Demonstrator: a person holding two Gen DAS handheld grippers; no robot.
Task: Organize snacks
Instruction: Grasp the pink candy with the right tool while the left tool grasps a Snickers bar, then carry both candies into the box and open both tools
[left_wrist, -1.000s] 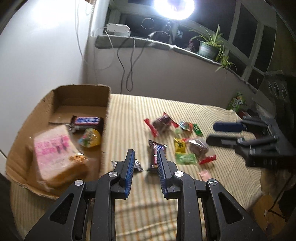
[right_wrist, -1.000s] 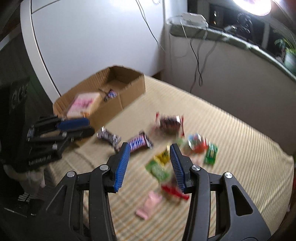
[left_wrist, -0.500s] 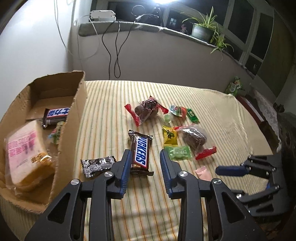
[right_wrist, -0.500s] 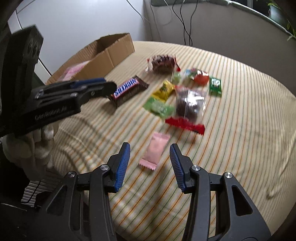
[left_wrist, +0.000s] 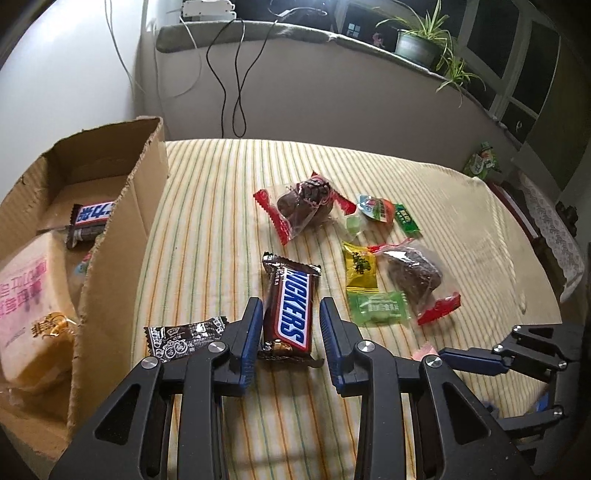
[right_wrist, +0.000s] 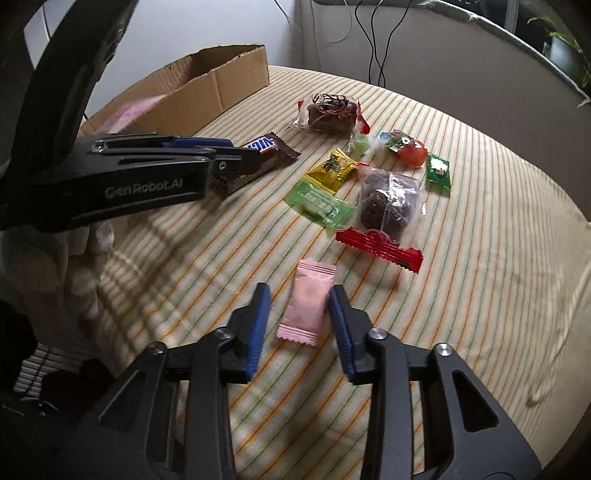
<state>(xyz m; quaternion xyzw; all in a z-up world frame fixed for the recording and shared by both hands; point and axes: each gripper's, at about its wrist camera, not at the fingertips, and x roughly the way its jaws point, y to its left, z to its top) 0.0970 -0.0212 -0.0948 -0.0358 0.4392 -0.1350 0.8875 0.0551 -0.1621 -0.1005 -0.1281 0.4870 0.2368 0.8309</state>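
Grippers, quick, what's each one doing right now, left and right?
Left gripper: open, straddling the Snickers bar, not gripping.
Right gripper: closing around the pink packet, pads not yet pressing.

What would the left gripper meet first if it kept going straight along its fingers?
Most likely the Snickers bar: it lies lengthwise between the fingers of the left gripper, which do not look pressed on it. Under it is the striped cloth. Depth is hard to judge.
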